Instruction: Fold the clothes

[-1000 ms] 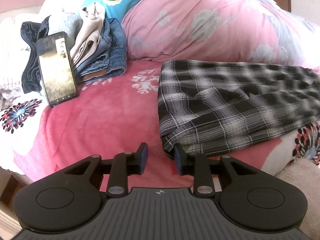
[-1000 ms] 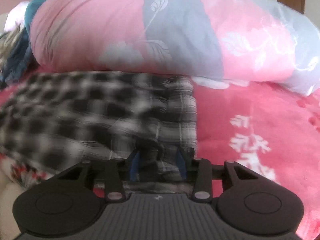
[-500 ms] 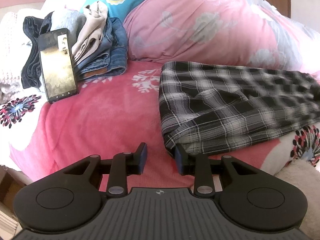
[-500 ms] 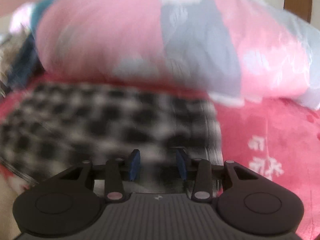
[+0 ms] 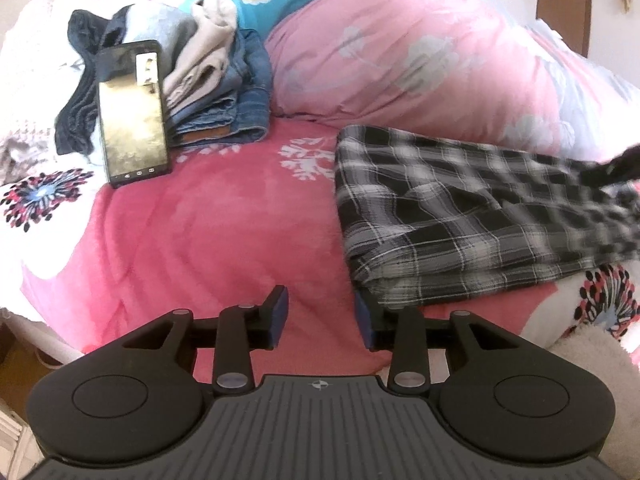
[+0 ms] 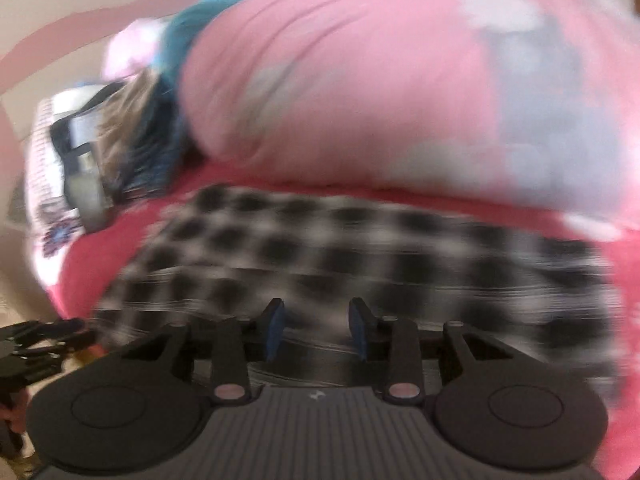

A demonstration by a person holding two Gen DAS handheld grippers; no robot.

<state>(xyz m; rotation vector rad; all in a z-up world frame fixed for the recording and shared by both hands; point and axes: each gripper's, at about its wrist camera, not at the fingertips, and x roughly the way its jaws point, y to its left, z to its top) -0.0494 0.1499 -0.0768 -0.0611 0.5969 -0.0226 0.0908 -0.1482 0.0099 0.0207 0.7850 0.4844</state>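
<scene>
A black-and-white plaid garment (image 5: 460,208) lies on the pink blanket (image 5: 224,232), folded along its left edge. My left gripper (image 5: 320,316) hovers at the garment's near left corner. Its jaws are opening and only blanket shows between them; the right pad sits just beside the plaid corner. In the blurred right wrist view, my right gripper (image 6: 316,320) is over the plaid garment (image 6: 320,248), shut on a grey fold of it that stays sharp between the pads. The garment's right end (image 5: 612,184) is smeared and raised. The left gripper (image 6: 40,344) shows at that view's lower left edge.
A phone (image 5: 132,116) leans on a stack of folded jeans and tops (image 5: 216,92) at the back left. A bulky pink floral duvet (image 5: 420,60) runs behind the garment. White fluffy fabric (image 5: 588,356) lies at the near right. The bed's edge (image 5: 36,332) drops off at the left.
The left jaws have spread a little wider. The right gripper has swept left across the plaid garment, and the garment's right end has lifted and blurred.
</scene>
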